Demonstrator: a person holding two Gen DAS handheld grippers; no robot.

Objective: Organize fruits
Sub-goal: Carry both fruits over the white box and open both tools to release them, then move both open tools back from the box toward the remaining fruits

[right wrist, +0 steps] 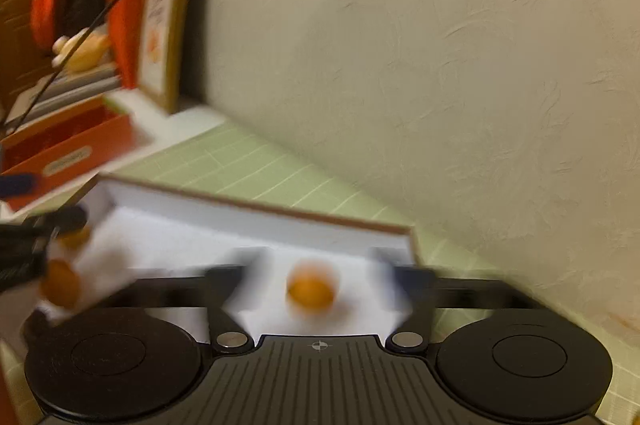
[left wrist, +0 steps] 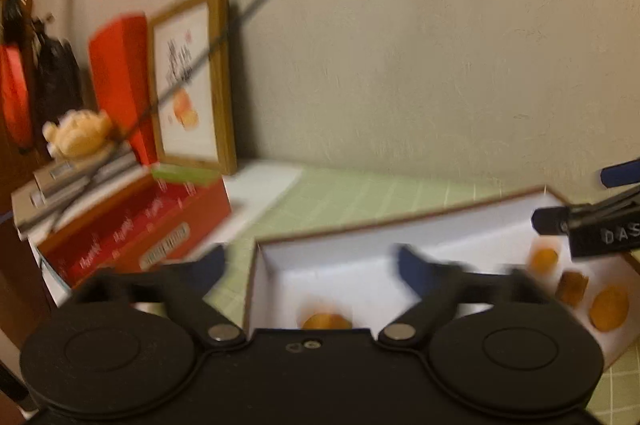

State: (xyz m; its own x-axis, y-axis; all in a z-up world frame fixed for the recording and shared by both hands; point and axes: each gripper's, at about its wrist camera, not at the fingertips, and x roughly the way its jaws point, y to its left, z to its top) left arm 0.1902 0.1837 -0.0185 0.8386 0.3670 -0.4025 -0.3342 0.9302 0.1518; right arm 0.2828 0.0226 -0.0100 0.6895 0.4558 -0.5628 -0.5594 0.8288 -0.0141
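1. Here, over the pale green gridded mat, you hold both tools above a shallow white cardboard box with a brown rim, set near a plastered wall.
2. Your left gripper stands spread wide, nothing between its blue-tipped fingers; a round orange fruit lies on the box floor just below it, half hidden by the tool's body.
3. Your right gripper is likewise spread, and a second round orange fruit sits blurred in the gap, apart from both fingers. Whether it rests on the floor or is in mid-drop cannot be told.
4. More orange fruits and one small brown squarish piece lie at the box's right end in the left wrist view.
5. By the look of it, this is the release step: fruit going into the box.
6. Your next move likely calls for lifting both tools straight clear of the walls before reaching for anything more. No loose fruit shows outside the box, so first find what remains.
7. Mind the rim: a trailing finger could catch it and shift the box.
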